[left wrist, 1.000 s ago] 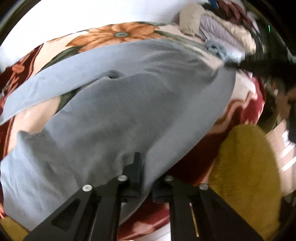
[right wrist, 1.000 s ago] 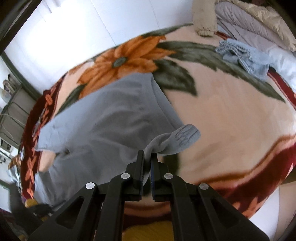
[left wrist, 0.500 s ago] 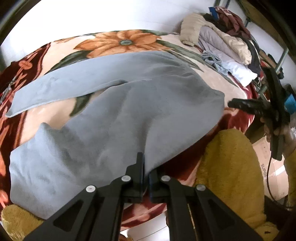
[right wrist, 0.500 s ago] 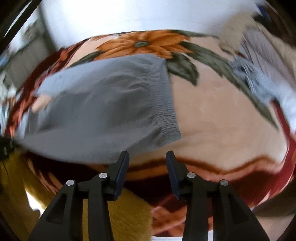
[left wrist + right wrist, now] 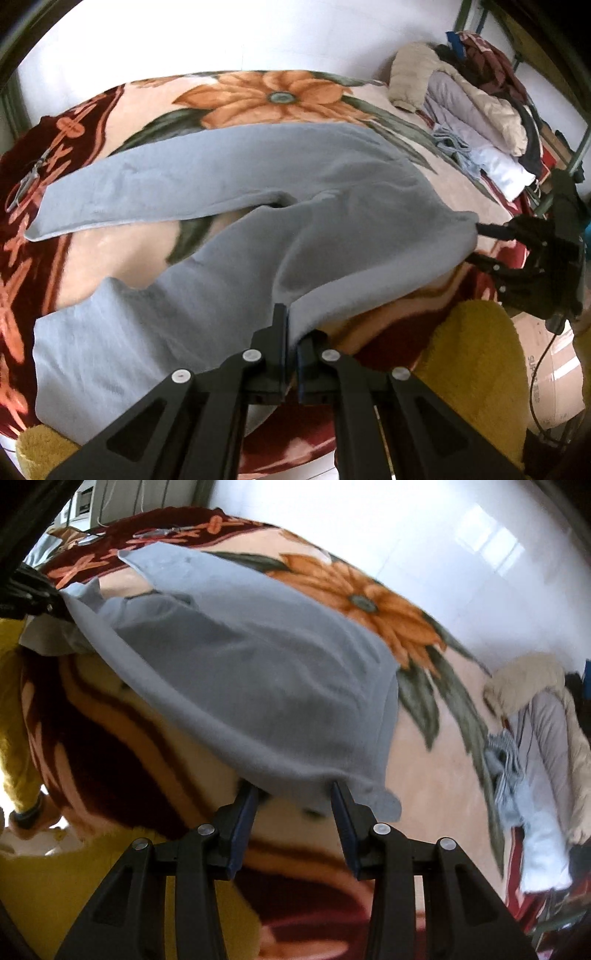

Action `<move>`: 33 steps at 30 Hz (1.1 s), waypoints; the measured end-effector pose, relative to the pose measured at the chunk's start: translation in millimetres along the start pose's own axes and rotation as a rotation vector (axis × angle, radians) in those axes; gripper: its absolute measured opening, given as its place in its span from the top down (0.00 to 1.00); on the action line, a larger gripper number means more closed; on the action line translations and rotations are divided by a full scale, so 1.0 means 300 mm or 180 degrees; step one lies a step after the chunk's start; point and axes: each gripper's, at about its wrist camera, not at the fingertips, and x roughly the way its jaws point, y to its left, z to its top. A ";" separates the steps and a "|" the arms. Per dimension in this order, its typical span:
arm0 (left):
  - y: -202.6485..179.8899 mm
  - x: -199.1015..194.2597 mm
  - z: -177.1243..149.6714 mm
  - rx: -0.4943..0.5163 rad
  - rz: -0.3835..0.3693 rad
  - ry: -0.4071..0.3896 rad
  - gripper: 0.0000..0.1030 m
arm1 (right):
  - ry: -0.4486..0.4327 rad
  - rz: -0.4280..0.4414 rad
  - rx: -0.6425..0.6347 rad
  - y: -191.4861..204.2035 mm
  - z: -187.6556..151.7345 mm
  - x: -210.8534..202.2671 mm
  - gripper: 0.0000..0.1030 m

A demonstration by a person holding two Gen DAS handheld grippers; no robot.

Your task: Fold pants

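The grey pants (image 5: 229, 221) lie spread on the flower-patterned blanket (image 5: 266, 99) of the bed, both legs running out toward 9 o'clock in the left wrist view, the waist end toward 3 o'clock. The left tool (image 5: 291, 332) is clamped on the near edge of the cloth at 6 o'clock, just as half a second ago. The right tool (image 5: 293, 794), which then hung spread clear of the waistband, now has its fingers wide apart with the waist corner draped between them, nothing gripped. In the left view the right tool (image 5: 480, 243) reaches in level from 3 o'clock.
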 end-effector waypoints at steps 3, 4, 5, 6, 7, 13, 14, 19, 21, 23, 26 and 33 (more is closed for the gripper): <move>0.016 0.025 -0.002 -0.0051 -0.0010 0.0053 0.96 | 0.0010 0.0044 -0.0125 0.009 0.031 0.033 0.58; 0.019 0.030 -0.004 -0.0062 -0.0012 0.0064 0.96 | 0.0046 0.0061 -0.0173 0.011 0.037 0.056 0.58; 0.021 0.035 -0.007 -0.0068 -0.0018 0.0076 0.96 | 0.0086 0.0086 -0.0211 0.012 0.040 0.075 0.58; 0.022 0.038 -0.010 -0.0069 -0.0023 0.0083 0.96 | 0.0137 0.0114 -0.0246 0.010 0.044 0.099 0.58; 0.021 0.041 -0.014 -0.0069 -0.0027 0.0093 0.96 | 0.0185 0.0137 -0.0269 0.009 0.045 0.123 0.58; 0.012 0.075 -0.025 -0.0055 -0.0050 0.0181 0.96 | 0.0323 0.0395 -0.0209 -0.026 0.041 0.209 0.58; 0.012 0.082 -0.029 -0.0057 -0.0049 0.0199 0.96 | 0.0330 0.0431 -0.0199 -0.031 0.042 0.215 0.58; 0.018 0.110 -0.049 -0.0072 -0.0051 0.0287 0.95 | 0.0431 0.0682 -0.0148 -0.060 0.046 0.244 0.58; 0.021 0.116 -0.055 -0.0080 -0.0040 0.0306 0.94 | 0.0498 0.0824 -0.0031 -0.090 0.054 0.261 0.58; 0.025 0.121 -0.059 -0.0104 -0.0040 0.0319 0.93 | 0.0558 0.0962 0.0066 -0.113 0.057 0.275 0.58; 0.026 0.122 -0.062 -0.0097 -0.0022 0.0318 0.92 | 0.0653 0.1115 0.0129 -0.139 0.065 0.288 0.58; 0.025 0.125 -0.068 -0.0089 -0.0015 0.0317 0.92 | 0.0575 0.1061 0.0499 -0.195 0.103 0.258 0.60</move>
